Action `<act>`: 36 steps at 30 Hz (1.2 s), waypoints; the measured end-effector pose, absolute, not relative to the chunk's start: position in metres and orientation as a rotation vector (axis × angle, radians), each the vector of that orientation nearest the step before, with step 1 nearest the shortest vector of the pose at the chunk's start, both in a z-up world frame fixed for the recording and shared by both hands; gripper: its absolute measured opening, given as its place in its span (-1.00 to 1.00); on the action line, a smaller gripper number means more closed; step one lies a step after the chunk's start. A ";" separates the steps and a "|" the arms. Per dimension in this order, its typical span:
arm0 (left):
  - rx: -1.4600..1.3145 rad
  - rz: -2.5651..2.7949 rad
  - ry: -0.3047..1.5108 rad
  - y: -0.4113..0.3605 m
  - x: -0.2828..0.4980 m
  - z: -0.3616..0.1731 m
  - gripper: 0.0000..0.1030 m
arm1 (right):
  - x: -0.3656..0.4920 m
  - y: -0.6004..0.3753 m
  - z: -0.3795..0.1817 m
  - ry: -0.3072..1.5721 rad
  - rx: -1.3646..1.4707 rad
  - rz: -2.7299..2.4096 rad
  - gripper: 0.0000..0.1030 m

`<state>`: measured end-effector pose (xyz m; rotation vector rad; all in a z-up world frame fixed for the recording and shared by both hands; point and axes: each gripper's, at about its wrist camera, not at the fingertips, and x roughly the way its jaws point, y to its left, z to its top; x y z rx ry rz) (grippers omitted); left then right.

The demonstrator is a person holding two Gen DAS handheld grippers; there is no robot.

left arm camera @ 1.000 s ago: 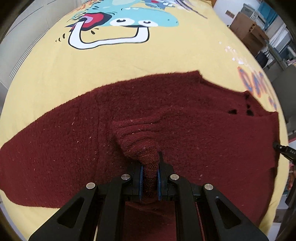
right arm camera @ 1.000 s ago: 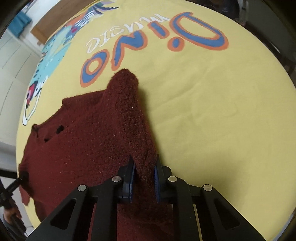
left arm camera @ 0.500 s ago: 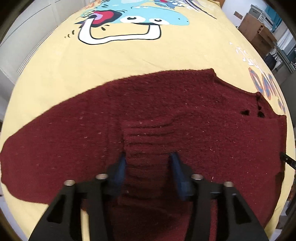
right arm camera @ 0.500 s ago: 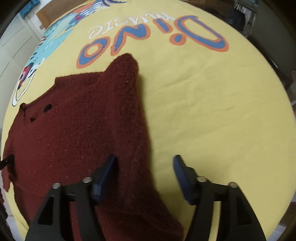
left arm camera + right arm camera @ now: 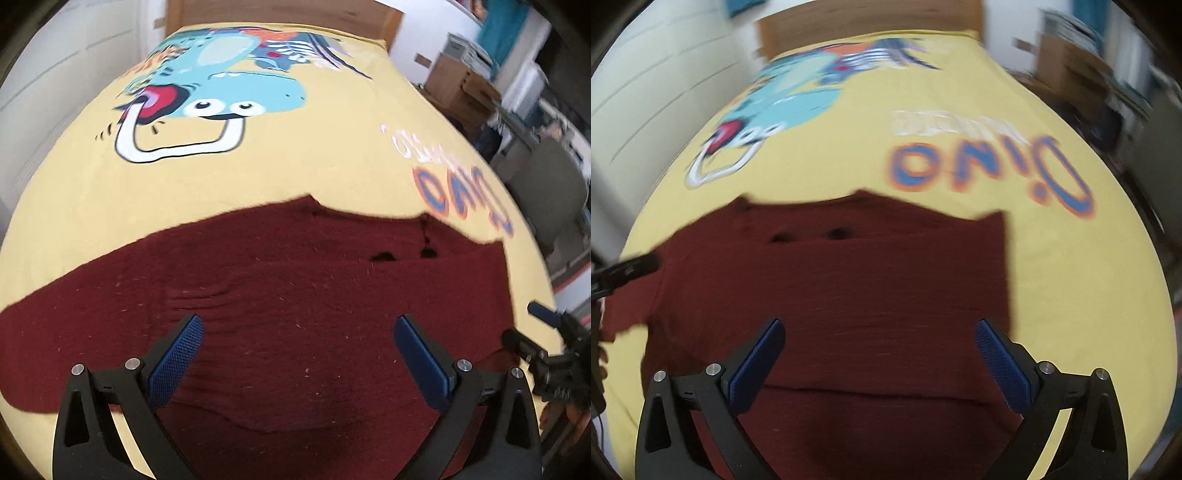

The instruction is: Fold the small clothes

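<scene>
A dark red knitted sweater (image 5: 280,280) lies flat on a yellow bedspread (image 5: 295,166), with a sleeve cuff folded onto its body. It also shows in the right wrist view (image 5: 849,280), blurred. My left gripper (image 5: 297,334) is open wide and empty, raised above the sweater. My right gripper (image 5: 877,338) is open wide and empty above the sweater's right part. The other gripper's tip shows at the right edge of the left wrist view (image 5: 546,343).
The bedspread carries a blue dinosaur print (image 5: 229,92) and "Dino" lettering (image 5: 990,170). A wooden headboard (image 5: 280,14) stands at the far end. Cardboard boxes and shelves (image 5: 465,85) stand beyond the bed's right side. White cabinet doors (image 5: 55,74) are on the left.
Both grippers let go of the sweater, opened wide and pulled back and up. The sleeve folds they held now lie flat on the sweater.
</scene>
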<state>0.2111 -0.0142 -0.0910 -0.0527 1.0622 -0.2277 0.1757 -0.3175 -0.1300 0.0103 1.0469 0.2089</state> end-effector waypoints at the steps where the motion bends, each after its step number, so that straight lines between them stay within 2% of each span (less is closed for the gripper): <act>1: -0.040 -0.226 1.073 -0.019 0.209 -0.097 0.98 | 0.173 -0.305 -0.134 1.038 -0.016 0.220 0.99; 9: 0.045 -0.224 1.183 -0.038 0.192 -0.170 0.98 | 0.160 -0.255 -0.198 1.074 -0.209 0.238 0.99; 20: 0.051 -0.167 1.127 0.007 0.189 -0.182 0.98 | 0.172 -0.351 -0.218 1.094 -0.123 0.079 0.99; 29: 0.053 -0.143 1.114 0.004 0.185 -0.184 0.99 | 0.163 -0.362 -0.237 1.071 -0.057 0.056 0.99; 36: 0.051 -0.162 1.145 -0.001 0.188 -0.180 0.98 | 0.164 -0.352 -0.217 1.147 -0.063 0.042 0.99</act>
